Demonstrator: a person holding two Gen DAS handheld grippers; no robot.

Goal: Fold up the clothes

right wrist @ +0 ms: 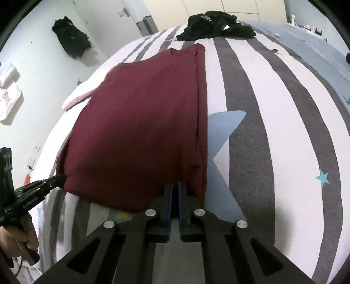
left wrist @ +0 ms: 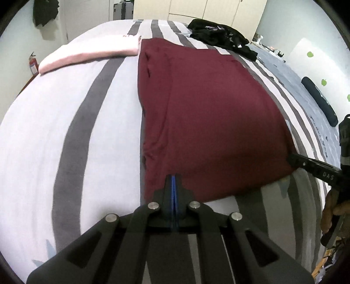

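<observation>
the dark red shirt [left wrist: 207,113] lay flat on the striped bed [left wrist: 65,131]. the left gripper [left wrist: 174,178] and right gripper [right wrist: 175,185] each pinched tight on its near edge.

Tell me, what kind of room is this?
Probably a bedroom. There is a big bed with a striped star blanket, clothes lying on it like the dark red shirt, and closet doors behind.

Three garments [left wrist: 207,113], two tongs [left wrist: 174,183].
</observation>
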